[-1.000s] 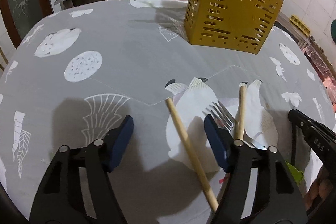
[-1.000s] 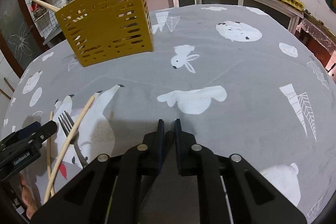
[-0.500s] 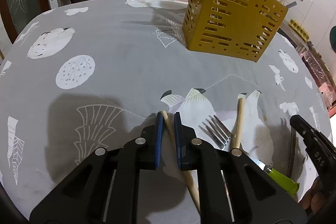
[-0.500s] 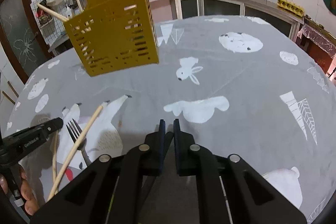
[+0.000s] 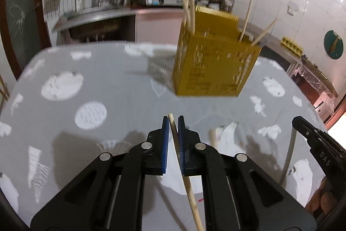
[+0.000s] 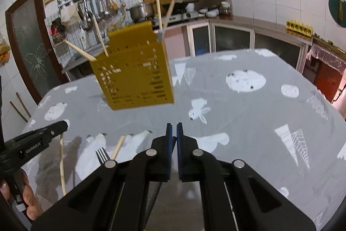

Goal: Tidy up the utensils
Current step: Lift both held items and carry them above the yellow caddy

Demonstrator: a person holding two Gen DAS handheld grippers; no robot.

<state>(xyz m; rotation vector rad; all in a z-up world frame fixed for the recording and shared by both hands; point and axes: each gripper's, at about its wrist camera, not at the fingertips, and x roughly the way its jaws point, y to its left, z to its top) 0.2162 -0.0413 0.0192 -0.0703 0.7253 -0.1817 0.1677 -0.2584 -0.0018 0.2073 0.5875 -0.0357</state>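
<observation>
Two blue pads of the left gripper (image 5: 172, 122) pinch a wooden chopstick (image 5: 183, 174), lifted off the grey tablecloth (image 5: 121, 88). Right gripper (image 6: 172, 129) hangs nearly closed, holding nothing. Ahead stands the yellow utensil basket (image 5: 213, 70); a fork (image 6: 101, 154) lies on the cloth.

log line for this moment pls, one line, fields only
left gripper: shut on chopstick, lifted | right gripper: shut, nothing held | yellow caddy: ahead on table | fork: on table
</observation>
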